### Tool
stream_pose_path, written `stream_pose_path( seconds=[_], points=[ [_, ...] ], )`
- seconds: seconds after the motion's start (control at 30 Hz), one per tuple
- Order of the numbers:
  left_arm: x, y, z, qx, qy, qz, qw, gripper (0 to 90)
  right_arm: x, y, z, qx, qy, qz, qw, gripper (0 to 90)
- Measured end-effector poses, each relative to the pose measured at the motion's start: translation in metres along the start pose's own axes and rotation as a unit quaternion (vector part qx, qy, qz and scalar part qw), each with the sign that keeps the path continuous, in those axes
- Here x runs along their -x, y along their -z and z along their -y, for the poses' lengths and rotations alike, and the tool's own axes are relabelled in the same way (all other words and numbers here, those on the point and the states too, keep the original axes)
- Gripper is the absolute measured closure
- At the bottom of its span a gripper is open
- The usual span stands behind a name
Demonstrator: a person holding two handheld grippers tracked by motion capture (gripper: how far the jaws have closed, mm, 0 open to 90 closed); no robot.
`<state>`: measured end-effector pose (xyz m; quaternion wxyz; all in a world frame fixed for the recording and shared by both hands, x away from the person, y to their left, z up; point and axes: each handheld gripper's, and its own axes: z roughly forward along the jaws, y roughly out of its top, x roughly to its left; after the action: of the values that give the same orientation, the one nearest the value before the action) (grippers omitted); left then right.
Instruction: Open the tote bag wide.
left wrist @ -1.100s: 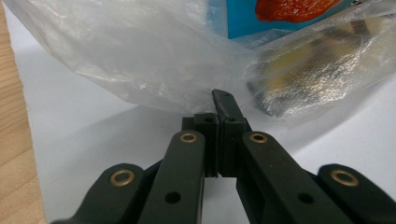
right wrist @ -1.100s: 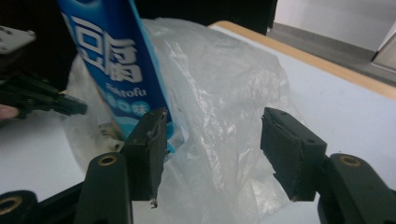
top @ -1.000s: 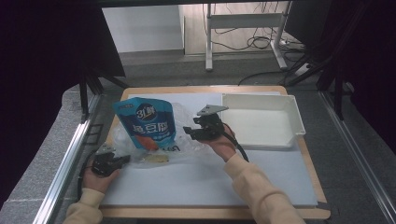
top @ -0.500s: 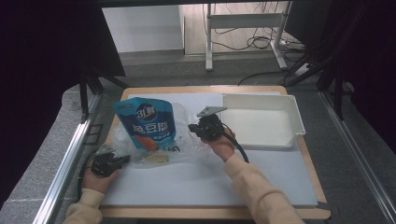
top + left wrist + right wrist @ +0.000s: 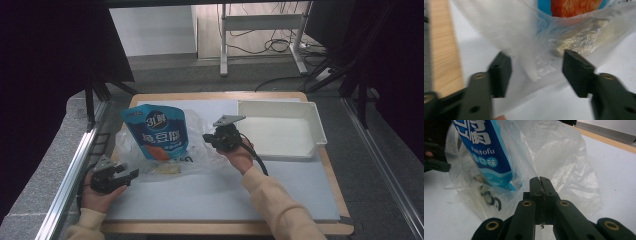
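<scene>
Overall light: even and soft, from overhead; white table mat (image 5: 210, 195) bright, surroundings beyond the table edges very dark.
Shadows: faint, short, close under the white tray (image 5: 280, 131).
Glare: mild sheen on the clear plastic bag (image 5: 564, 157); blue pouch (image 5: 486, 150) print legible.
Blur: left gripper view smeared, probably motion; bag film there soft.
Focus: right gripper view sharp at mid-distance; nearest jaw parts slightly soft.
Edges: high view corners black.

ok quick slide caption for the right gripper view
Right gripper shut on clear plastic bag holding a blue snack pouch.
</scene>
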<state>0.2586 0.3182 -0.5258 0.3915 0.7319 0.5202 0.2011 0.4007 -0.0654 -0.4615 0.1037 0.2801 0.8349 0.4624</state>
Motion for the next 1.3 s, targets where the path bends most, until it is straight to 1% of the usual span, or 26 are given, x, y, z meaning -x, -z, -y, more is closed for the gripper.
stream_pose_path(
  seconds=[0.07, 0.1, 0.17, 0.23, 0.3, 0.37, 0.43, 0.5, 0.57, 0.63, 0.7, 0.8, 0.9, 0.97, 1.07, 1.2, 1.3],
  points=[
    [-0.001, 0.012, -0.003, 0.020, 0.010, -0.009, 0.9997, 31.1, 0.001, 0.001, 0.000, 0.000, -0.001, 0.000, 1.0000, 88.6],
    [-0.002, 0.018, -0.005, 0.032, 0.013, -0.016, 0.9993, 29.5, 0.001, 0.001, 0.000, 0.000, -0.001, 0.000, 1.0000, 88.7],
    [-0.003, 0.030, -0.012, 0.055, 0.017, -0.023, 0.9981, 28.1, 0.001, 0.003, 0.000, 0.001, -0.001, 0.000, 1.0000, 88.7],
    [-0.004, 0.040, -0.020, 0.075, 0.016, -0.029, 0.9967, 28.1, 0.001, 0.004, 0.001, 0.002, 0.000, 0.000, 1.0000, 88.7],
    [-0.005, 0.046, -0.029, 0.085, 0.010, -0.035, 0.9957, 28.8, 0.001, 0.005, 0.001, 0.002, 0.003, 0.001, 1.0000, 88.6],
    [-0.009, 0.051, -0.040, 0.089, 0.003, -0.039, 0.9952, 30.6, 0.001, 0.006, 0.001, -0.001, 0.005, 0.001, 1.0000, 88.7],
    [-0.014, 0.054, -0.051, 0.090, 0.001, -0.031, 0.9955, 31.1, 0.001, 0.007, 0.000, -0.003, 0.010, 0.004, 0.9999, 88.7],
    [-0.020, 0.054, -0.061, 0.097, 0.000, -0.038, 0.9945, 31.4, 0.000, 0.008, 0.000, -0.004, 0.012, 0.004, 0.9999, 88.7],
    [-0.028, 0.051, -0.072, 0.103, 0.004, -0.033, 0.9941, 32.0, 0.000, 0.008, 0.001, -0.005, 0.013, 0.003, 0.9999, 88.7],
    [-0.034, 0.045, -0.082, 0.100, 0.004, -0.038, 0.9942, 32.9, -0.001, 0.007, 0.001, -0.005, 0.013, 0.002, 0.9999, 88.7],
    [-0.041, 0.039, -0.092, 0.096, -0.003, -0.043, 0.9944, 34.4, -0.002, 0.006, 0.001, -0.005, 0.016, 0.002, 0.9999, 88.7],
    [-0.051, 0.031, -0.105, 0.097, -0.003, -0.038, 0.9945, 36.4, -0.002, 0.005, 0.001, -0.006, 0.018, 0.000, 0.9998, 88.6],
    [-0.058, 0.023, -0.117, 0.091, -0.010, -0.036, 0.9952, 37.3, -0.003, 0.004, 0.001, -0.008, 0.016, -0.002, 0.9998, 88.6],
    [-0.060, 0.016, -0.124, 0.081, -0.015, -0.024, 0.9963, 38.5, -0.003, 0.003, 0.002, -0.007, 0.016, -0.002, 0.9998, 88.7],
    [-0.061, 0.004, -0.128, 0.061, -0.033, -0.010, 0.9975, 41.0, -0.003, 0.002, 0.002, -0.007, 0.015, -0.003, 0.9999, 88.7],
    [-0.058, -0.009, -0.126, 0.040, -0.052, 0.018, 0.9976, 43.0, -0.002, 0.002, 0.002, -0.006, 0.013, -0.003, 0.9999, 88.6],
    [-0.056, -0.014, -0.123, 0.034, -0.057, 0.042, 0.9969, 43.4, -0.002, 0.003, 0.002, -0.006, 0.012, -0.002, 0.9999, 88.6]
  ],
)
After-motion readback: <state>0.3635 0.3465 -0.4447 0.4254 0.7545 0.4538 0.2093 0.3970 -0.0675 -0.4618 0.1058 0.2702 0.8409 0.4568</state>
